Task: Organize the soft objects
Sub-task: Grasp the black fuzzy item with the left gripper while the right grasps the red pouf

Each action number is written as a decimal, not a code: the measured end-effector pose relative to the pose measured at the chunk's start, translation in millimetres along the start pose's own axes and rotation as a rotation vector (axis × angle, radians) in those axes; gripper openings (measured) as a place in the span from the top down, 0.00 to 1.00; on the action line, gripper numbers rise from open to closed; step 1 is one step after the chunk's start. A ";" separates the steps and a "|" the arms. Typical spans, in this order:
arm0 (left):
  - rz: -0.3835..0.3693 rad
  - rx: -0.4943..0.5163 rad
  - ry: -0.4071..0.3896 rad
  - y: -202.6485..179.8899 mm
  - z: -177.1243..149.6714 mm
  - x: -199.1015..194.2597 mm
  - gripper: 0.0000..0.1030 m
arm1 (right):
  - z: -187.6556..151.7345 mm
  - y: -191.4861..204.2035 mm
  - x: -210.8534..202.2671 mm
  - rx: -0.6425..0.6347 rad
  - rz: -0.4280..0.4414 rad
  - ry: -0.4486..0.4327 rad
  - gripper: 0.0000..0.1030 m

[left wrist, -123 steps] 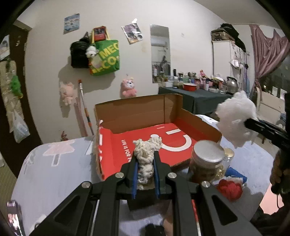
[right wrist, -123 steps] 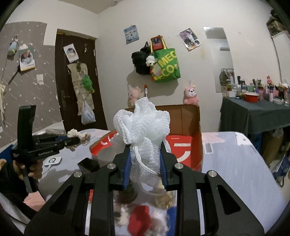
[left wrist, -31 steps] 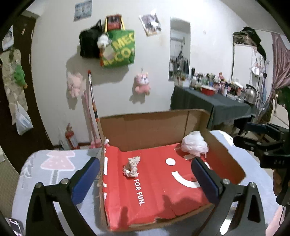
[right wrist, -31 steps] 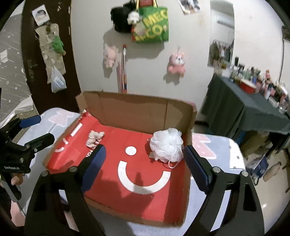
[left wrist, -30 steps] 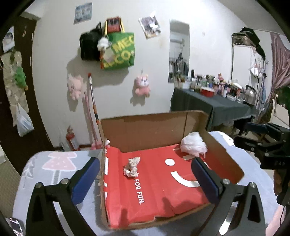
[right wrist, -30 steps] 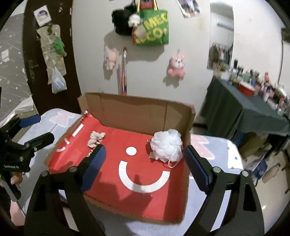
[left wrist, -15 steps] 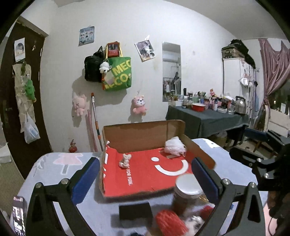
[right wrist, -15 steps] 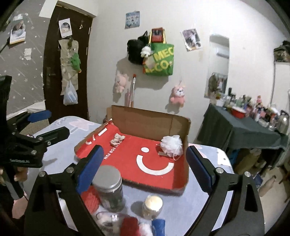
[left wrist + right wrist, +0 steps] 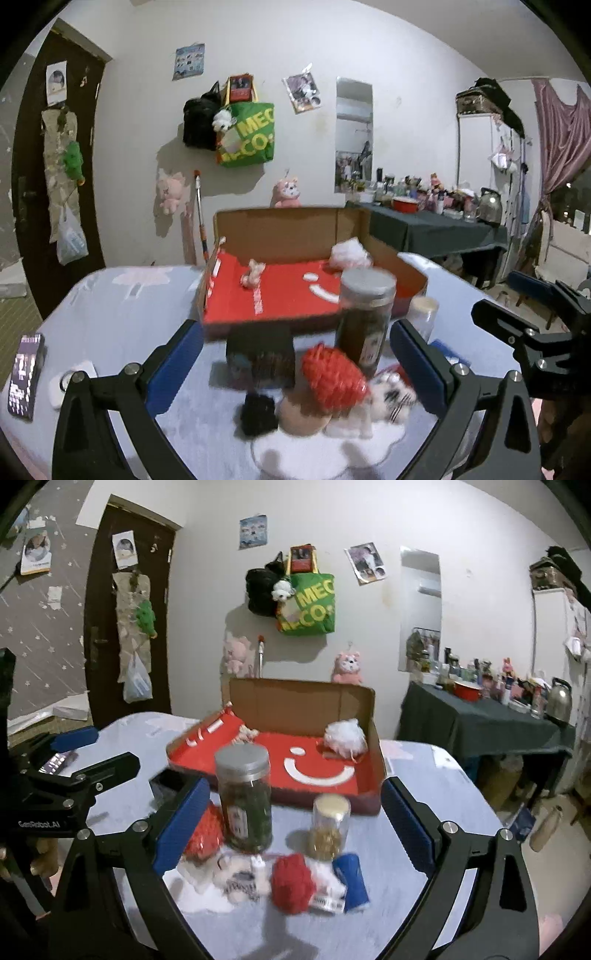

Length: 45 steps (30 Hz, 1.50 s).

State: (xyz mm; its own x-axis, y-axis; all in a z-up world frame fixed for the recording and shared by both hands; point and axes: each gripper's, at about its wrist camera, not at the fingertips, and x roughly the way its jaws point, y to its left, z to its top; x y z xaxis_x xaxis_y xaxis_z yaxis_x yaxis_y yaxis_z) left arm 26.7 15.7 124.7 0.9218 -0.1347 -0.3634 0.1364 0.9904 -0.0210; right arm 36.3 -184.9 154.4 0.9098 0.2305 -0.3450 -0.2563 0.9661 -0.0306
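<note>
Both wrist views face the red box [image 9: 280, 291] across the table, left camera lower and nearer.

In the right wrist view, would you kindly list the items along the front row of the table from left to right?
Red knitted yarn ball behind the left finger → white fluffy toy with a printed label → red yarn pompom → blue fabric roll.
</note>
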 end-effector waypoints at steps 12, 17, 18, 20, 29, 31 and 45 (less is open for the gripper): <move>0.038 0.003 0.149 14.5 -51.5 29.6 0.00 | -58.9 13.5 35.3 0.022 0.029 0.113 0.08; 0.048 -0.004 0.174 24.9 -56.3 33.7 0.00 | -62.3 16.2 47.1 0.045 0.060 0.142 0.08; 0.050 -0.004 0.178 27.2 -57.2 34.4 0.00 | -62.3 17.6 48.5 0.045 0.065 0.142 0.08; 0.055 -0.005 0.185 32.0 -57.7 36.9 0.00 | -61.0 21.2 52.3 0.046 0.083 0.144 0.08; 0.049 -0.009 0.237 52.6 -59.0 49.0 0.04 | -51.2 39.9 73.2 0.078 0.210 0.169 0.08; 0.033 -0.009 0.255 55.5 -59.4 52.6 0.07 | -50.1 44.1 80.1 0.089 0.235 0.183 0.08; -0.096 -0.025 0.341 63.7 -63.9 72.6 0.45 | -53.9 56.1 111.8 0.172 0.367 0.289 0.29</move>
State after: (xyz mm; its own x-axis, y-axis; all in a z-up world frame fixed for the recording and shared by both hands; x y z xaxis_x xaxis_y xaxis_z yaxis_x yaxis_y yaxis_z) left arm 79.0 70.9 37.4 0.7302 -0.2137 -0.6490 0.2038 0.9747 -0.0918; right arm 106.1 -111.3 63.6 0.6362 0.5407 -0.5504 -0.4629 0.8382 0.2884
